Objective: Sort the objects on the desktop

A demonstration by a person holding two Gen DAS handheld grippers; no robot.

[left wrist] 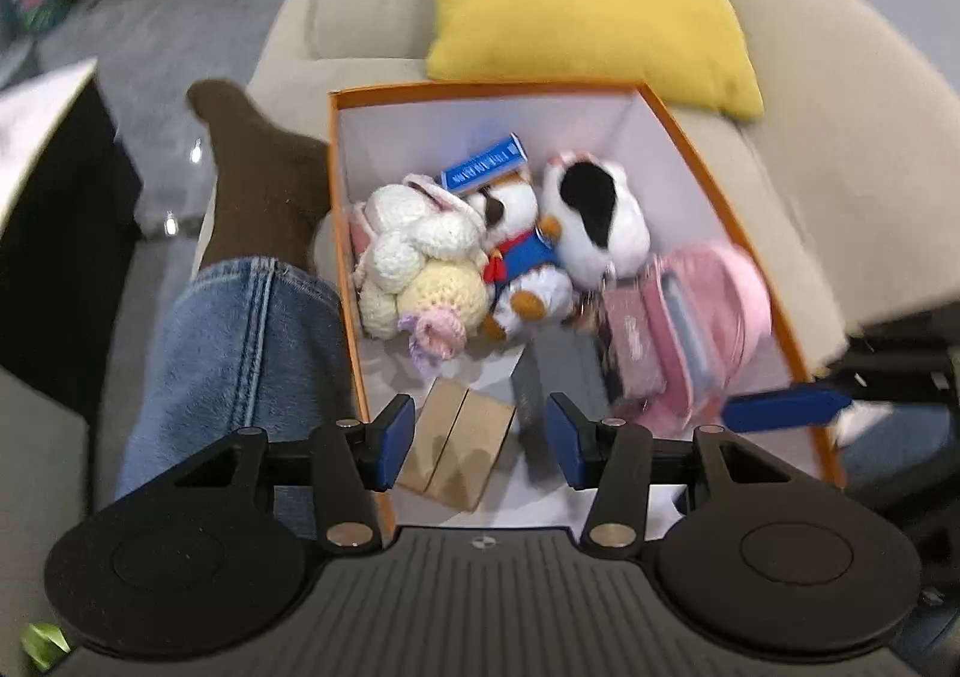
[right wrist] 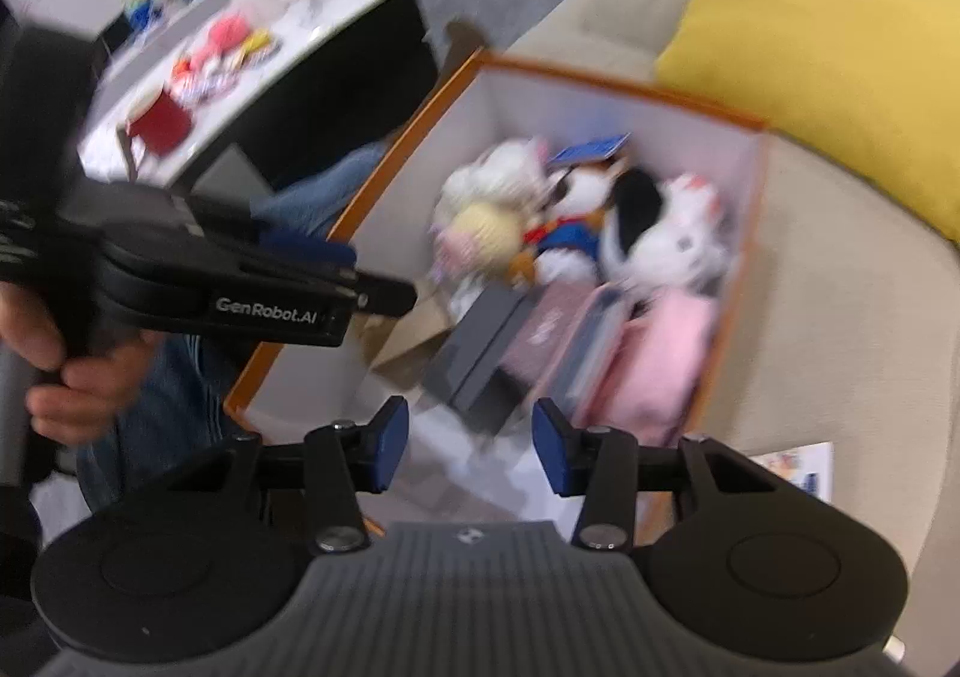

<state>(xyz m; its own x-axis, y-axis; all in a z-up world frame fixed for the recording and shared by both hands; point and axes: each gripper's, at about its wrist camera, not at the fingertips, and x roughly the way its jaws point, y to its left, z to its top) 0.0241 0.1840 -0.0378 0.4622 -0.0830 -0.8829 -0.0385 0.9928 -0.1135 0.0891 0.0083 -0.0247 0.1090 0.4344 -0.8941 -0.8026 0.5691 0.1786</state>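
Both grippers, left (left wrist: 480,440) and right (right wrist: 471,452), hover with jaws wide apart and empty over the toy-filled box (left wrist: 684,125) on the sofa (left wrist: 840,185)

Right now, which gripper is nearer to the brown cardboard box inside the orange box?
Left. The left gripper, open, hangs right over the brown cardboard box. The right gripper, also open, is above the grey box; the cardboard one lies further to its left.

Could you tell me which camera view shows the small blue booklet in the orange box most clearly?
The left wrist view: the blue booklet is sharp, propped at the back behind the plush toys. In the right wrist view it is blurred and smaller.
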